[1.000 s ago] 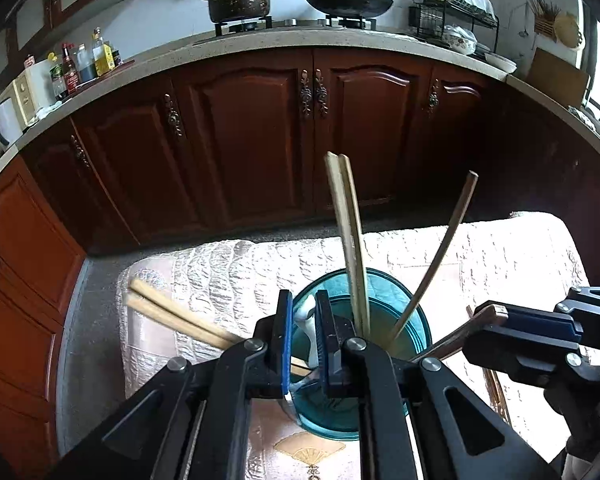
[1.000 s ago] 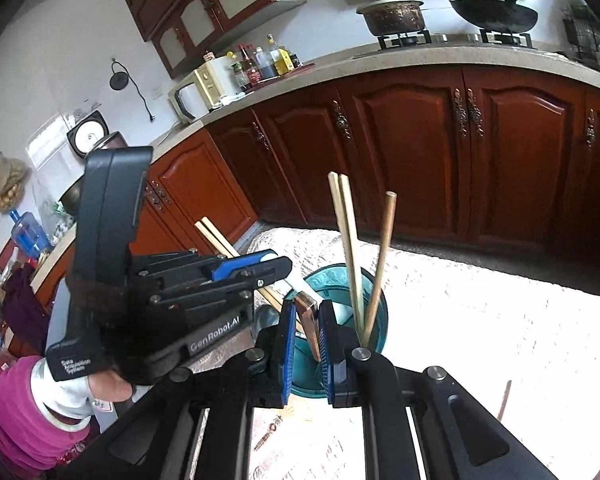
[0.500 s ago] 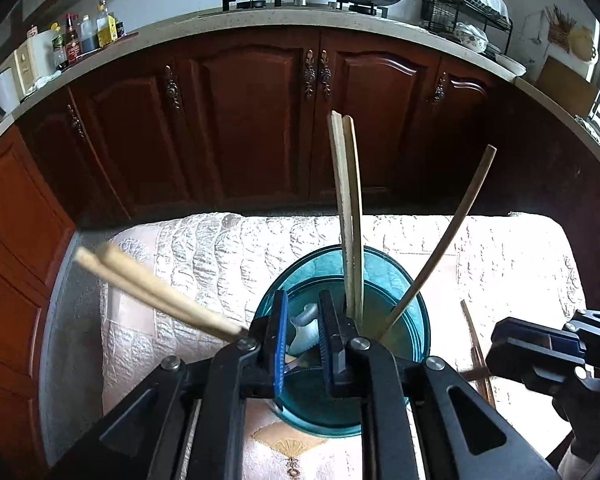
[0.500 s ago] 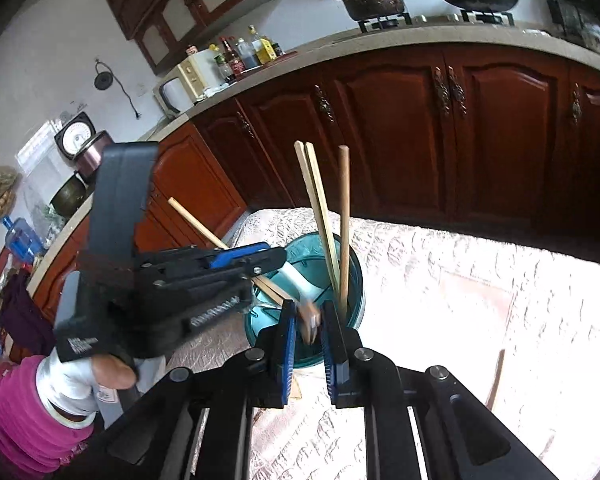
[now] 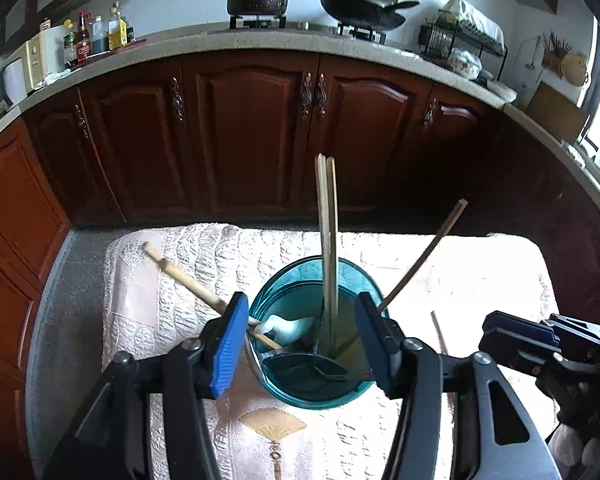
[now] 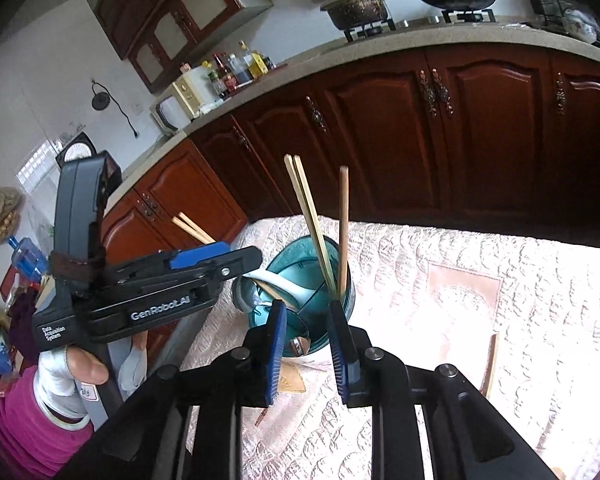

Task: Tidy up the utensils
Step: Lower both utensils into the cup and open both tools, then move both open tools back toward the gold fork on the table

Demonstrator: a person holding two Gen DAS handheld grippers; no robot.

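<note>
Two grippers hover over a teal cup (image 5: 312, 384) on a quilted table cover (image 5: 172, 280), both jaws opening with nothing pressed between them. Chopsticks (image 5: 327, 240) stand in the cup; another pair (image 5: 188, 280) leans out over its rim beside the left gripper (image 5: 300, 344). Letting go cleanly probably means the right gripper (image 6: 306, 344) widens fully before lifting, so no stick tips out. One stick (image 5: 438, 328) lies loose on the cover.

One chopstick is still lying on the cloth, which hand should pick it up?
Probably right: the loose chopstick lies on the cloth on the right gripper side; the left gripper, jaws opening, is over the teal holder.
</note>
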